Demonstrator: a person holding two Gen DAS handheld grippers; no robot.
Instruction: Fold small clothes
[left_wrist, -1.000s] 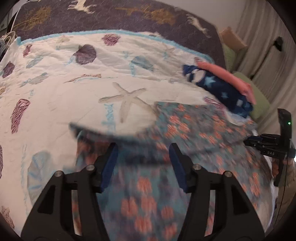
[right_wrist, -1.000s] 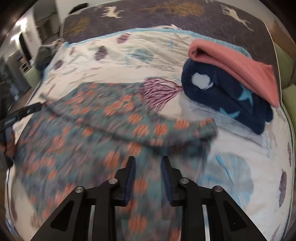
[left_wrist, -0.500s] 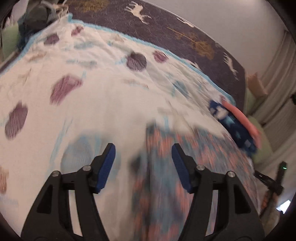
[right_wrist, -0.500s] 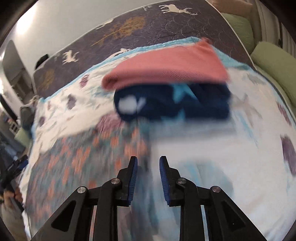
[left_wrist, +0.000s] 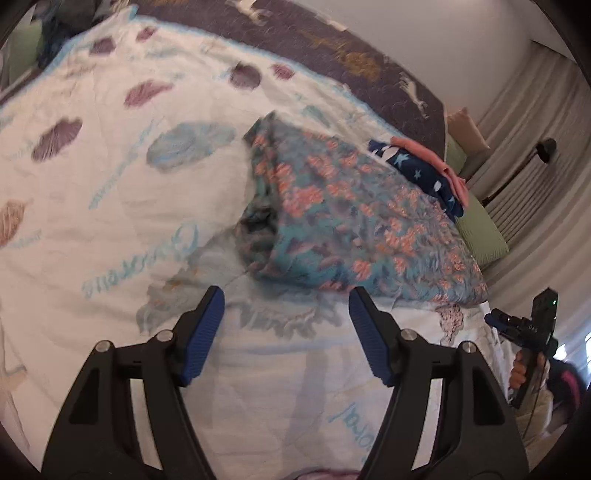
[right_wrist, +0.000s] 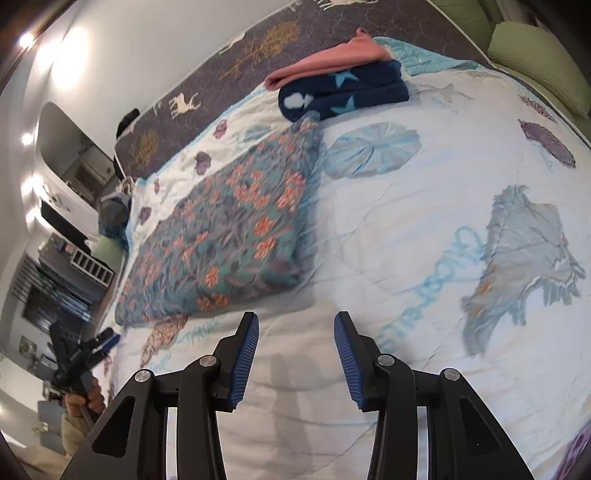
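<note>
We have just released the teal, orange-flowered garment (left_wrist: 354, 218), now folded; our left gripper (left_wrist: 286, 332) and right gripper (right_wrist: 295, 354) gape empty, ready for stacking.

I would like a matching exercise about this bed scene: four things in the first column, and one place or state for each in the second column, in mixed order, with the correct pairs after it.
Column 1
1. floral garment
2. pink garment
3. navy star garment
4. left gripper

Column 2
A. folded, under the pink one
B. open, holding nothing
C. lying on top of the pile
D. folded on the quilt, in front of both grippers

Pairs: 1-D, 2-C, 3-A, 4-B
</note>
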